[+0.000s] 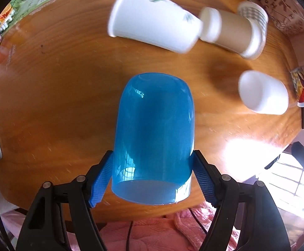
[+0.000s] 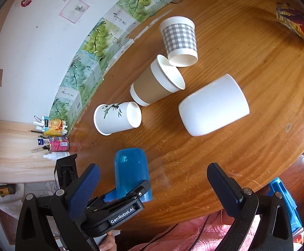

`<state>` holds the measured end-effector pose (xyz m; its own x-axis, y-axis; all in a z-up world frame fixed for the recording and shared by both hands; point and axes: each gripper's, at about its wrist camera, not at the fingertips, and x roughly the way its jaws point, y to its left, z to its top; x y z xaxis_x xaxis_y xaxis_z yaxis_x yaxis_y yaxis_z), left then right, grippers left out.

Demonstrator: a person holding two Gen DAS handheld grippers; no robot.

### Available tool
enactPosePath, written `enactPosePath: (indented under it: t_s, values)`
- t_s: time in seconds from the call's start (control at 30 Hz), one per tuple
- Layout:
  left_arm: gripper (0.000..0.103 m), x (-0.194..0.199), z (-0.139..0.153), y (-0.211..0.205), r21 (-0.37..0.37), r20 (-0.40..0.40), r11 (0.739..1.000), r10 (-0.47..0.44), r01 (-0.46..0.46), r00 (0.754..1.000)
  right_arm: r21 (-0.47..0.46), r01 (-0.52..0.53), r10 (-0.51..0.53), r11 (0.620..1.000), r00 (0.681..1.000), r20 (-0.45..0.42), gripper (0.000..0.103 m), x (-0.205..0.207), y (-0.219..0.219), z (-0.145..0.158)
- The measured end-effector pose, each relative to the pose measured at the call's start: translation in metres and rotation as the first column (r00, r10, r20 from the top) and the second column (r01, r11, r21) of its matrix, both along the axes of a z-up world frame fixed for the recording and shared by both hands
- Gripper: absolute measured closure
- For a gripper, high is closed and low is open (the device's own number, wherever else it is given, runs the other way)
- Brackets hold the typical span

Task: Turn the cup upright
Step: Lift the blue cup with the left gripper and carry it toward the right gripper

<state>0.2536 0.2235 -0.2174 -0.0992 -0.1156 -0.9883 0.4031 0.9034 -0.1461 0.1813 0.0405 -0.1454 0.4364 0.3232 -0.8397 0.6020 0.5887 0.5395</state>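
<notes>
A translucent blue cup (image 1: 154,133) is held above the wooden table (image 1: 57,83), its closed base pointing away from me and its open rim near the camera. My left gripper (image 1: 152,177) is shut on it, one blue pad on each side near the rim. In the right wrist view the blue cup (image 2: 131,171) shows at lower left with the left gripper's fingers around it. My right gripper (image 2: 152,179) is open and empty above the table's near edge, to the right of the blue cup.
Several other cups lie on the table: a white bamboo-print cup (image 2: 116,117), a brown-sleeved cup (image 2: 152,85), a grey checked cup (image 2: 180,41), a plain white cup (image 2: 214,108) and a red patterned cup (image 2: 298,23). Cartons and bottles line the wall (image 2: 53,138).
</notes>
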Motion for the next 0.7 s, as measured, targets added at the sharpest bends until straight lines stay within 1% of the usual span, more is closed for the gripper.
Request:
enactPosePath:
  t_s: [0.1, 0.2, 0.3, 0.37, 0.4, 0.43, 0.47, 0.53, 0.7]
  values:
    - [0.026, -0.019, 0.001, -0.005, -0.047, -0.020, 0.999, 0.009, -0.010, 1.000, 0.001, -0.028, 0.028, 1.000, 1.000, -0.008, 0.000, -0.009, -0.008, -0.002]
    - [0.026, -0.033, 0.006, -0.015, -0.078, -0.031, 0.997, 0.017, -0.020, 0.999, 0.025, -0.042, 0.042, 0.999, 0.999, -0.010, 0.000, -0.019, -0.017, -0.006]
    - [0.026, -0.041, 0.006, -0.020, -0.107, -0.057, 0.993, 0.033, -0.039, 0.998, 0.043, -0.054, 0.055, 0.998, 0.998, -0.024, 0.000, -0.029, -0.026, -0.010]
    - [0.026, -0.040, 0.009, -0.023, -0.128, -0.080, 0.990, 0.045, -0.055, 0.996, 0.055, -0.062, 0.064, 0.997, 0.997, -0.031, 0.000, -0.034, -0.033, -0.013]
    - [0.026, -0.043, 0.010, -0.033, -0.137, -0.091, 0.989, 0.050, -0.063, 0.995, 0.060, -0.067, 0.069, 0.996, 0.997, -0.034, 0.000, -0.036, -0.037, -0.014]
    - [0.026, -0.045, 0.012, -0.035, -0.145, -0.104, 0.987, 0.057, -0.072, 0.993, 0.063, -0.073, 0.075, 0.995, 0.997, -0.036, 0.000, -0.039, -0.041, -0.015]
    - [0.026, -0.047, 0.010, -0.035, -0.151, -0.115, 0.985, 0.067, -0.084, 0.991, 0.067, -0.080, 0.083, 0.995, 0.996, -0.037, 0.000, -0.041, -0.044, -0.016]
    - [0.026, -0.052, 0.004, -0.051, -0.157, -0.124, 0.981, 0.093, -0.112, 0.988, 0.075, -0.096, 0.099, 0.993, 0.994, -0.040, 0.000, -0.043, -0.049, -0.017]
    - [0.026, -0.061, 0.008, -0.050, -0.171, -0.133, 0.974, 0.125, -0.147, 0.983, 0.088, -0.135, 0.139, 0.987, 0.989, -0.044, 0.000, -0.049, -0.059, -0.021]
